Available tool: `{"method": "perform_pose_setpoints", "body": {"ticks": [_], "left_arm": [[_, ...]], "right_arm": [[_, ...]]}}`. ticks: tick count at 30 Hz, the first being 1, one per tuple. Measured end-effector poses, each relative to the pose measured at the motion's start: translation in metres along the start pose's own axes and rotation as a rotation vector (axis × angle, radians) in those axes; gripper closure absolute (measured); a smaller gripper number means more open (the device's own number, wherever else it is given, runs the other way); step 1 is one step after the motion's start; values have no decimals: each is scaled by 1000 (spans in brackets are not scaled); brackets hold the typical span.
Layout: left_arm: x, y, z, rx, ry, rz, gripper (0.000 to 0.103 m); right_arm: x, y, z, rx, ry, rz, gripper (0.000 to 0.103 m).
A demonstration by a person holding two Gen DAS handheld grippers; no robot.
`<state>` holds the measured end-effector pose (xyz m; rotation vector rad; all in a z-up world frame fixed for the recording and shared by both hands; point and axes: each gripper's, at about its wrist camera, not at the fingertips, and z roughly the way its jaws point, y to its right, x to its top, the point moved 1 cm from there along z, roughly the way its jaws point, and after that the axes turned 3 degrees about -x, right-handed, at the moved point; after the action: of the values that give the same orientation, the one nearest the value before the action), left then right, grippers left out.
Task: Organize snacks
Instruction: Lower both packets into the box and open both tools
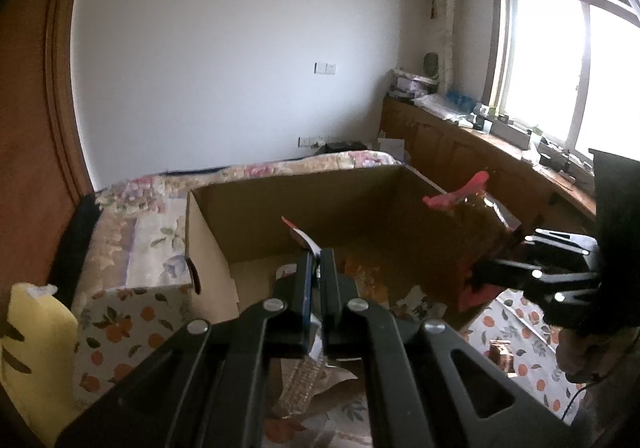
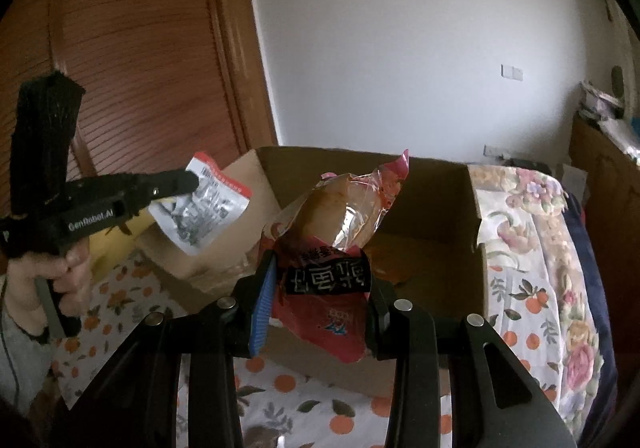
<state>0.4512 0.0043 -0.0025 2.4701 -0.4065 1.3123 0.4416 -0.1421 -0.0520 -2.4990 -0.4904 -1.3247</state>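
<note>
The right gripper (image 2: 320,284) is seen nearest the lens of its own camera, its jaws pressed onto the lower half of a red and clear bread packet (image 2: 340,232). A black label with white characters is crossed by the grip, and the packet's clear upper end is raised above the near wall of the cardboard box (image 2: 432,183). From the left wrist view, the same packet (image 1: 472,219) is shown at the right wall of the box (image 1: 248,215), with the right gripper (image 1: 486,268) closed on its lower edge.

The left gripper (image 1: 318,268) is held over the near edge of the box, its jaws pinched on a small white sachet (image 1: 308,240) with a red top strip. In the right wrist view the sachet (image 2: 204,203) is seen hanging from the left gripper (image 2: 192,181) to the left of the box, above its folded-out flap. The person's left hand (image 2: 60,268) is wrapped round the handle.

Loose wrappers (image 1: 420,304) are lying on the box floor. The box is set on an orange-print cloth (image 2: 288,392). Behind the box a floral bedspread (image 1: 152,199) is spread, and a yellow cushion (image 1: 36,348) is seen to the left of the box.
</note>
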Motion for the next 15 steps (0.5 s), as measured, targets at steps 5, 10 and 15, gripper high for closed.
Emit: {"method": "perform_pose_setpoints", "body": {"ticks": [5,10,15], "left_arm": [[-9,-1,20,1,-32,-7,103],[-15,2,32,3,-58,-3,101],[-20,9,34,7,-84,12,97]], "right_arm": [[2,8,14,-8,-26,22,66],[0,8,29,-28,-71,16,66],[-8,5,42,-39,-124,0,63]]}}
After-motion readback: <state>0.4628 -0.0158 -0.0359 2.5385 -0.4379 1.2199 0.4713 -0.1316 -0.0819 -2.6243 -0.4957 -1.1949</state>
